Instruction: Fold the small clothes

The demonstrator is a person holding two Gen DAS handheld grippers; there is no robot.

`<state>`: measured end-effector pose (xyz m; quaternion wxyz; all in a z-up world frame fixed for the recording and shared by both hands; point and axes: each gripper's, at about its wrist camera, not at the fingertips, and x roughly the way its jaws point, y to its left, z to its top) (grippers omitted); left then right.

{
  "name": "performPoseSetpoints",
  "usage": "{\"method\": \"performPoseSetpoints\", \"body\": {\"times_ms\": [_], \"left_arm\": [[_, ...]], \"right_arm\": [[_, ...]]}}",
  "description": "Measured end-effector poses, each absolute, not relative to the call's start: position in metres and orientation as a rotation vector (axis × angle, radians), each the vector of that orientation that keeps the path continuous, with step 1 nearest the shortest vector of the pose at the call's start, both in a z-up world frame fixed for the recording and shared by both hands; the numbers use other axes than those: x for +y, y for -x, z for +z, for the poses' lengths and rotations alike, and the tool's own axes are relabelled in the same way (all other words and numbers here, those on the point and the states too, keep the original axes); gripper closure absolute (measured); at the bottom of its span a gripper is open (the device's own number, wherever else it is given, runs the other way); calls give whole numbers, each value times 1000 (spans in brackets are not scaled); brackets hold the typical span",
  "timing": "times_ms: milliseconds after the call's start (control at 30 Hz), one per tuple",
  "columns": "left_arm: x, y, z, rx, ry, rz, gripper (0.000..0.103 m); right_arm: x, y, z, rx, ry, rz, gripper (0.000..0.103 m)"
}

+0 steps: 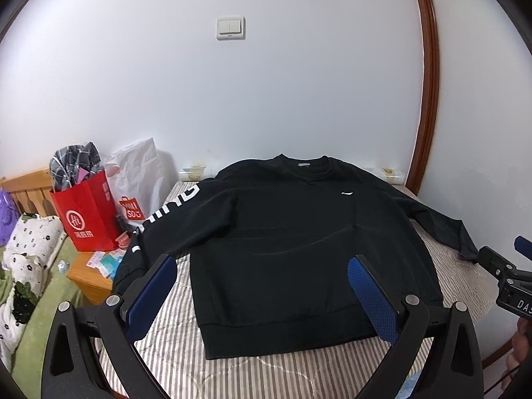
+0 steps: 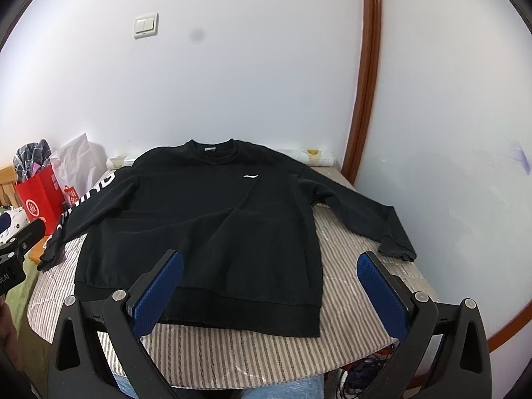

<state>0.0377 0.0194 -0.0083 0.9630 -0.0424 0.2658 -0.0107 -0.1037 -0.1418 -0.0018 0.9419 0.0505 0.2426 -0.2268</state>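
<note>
A black sweatshirt [image 1: 292,252] lies flat, front up, on a striped mattress [image 1: 173,345], collar toward the wall, both sleeves spread out. It has a small white chest logo and white letters down its left sleeve. It also shows in the right wrist view [image 2: 206,232]. My left gripper [image 1: 262,266] is open and empty, above the hem near the front edge. My right gripper [image 2: 271,262] is open and empty, above the hem's right part. The right gripper shows at the right edge of the left wrist view [image 1: 508,276].
A red paper bag [image 1: 86,216] and a white bag [image 1: 139,179] stand on a wooden bedside table [image 1: 89,276] at the left. A floral pillow [image 1: 26,259] lies on a green bed. A white wall and a brown door frame [image 1: 429,99] are behind.
</note>
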Motion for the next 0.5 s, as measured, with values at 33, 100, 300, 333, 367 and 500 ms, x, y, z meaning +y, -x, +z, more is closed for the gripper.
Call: {"method": "performPoseSetpoints", "body": {"times_ms": [33, 100, 300, 333, 367, 500], "left_arm": [[21, -42, -10, 543, 79, -12, 0], [24, -53, -15, 546, 70, -4, 0], [46, -93, -51, 632, 61, 26, 0], [54, -103, -61, 649, 63, 40, 0], [59, -109, -67, 651, 66, 54, 0], [91, -133, -95, 718, 104, 115, 13]], "right_arm": [[-143, 99, -2, 501, -101, -460, 0], [-143, 92, -3, 506, -95, -464, 0], [-148, 64, -17, 526, -61, -476, 0], [-151, 58, -21, 533, -69, -475, 0], [-154, 51, -26, 546, -83, -471, 0], [-164, 27, -46, 596, -110, -470, 5]]}}
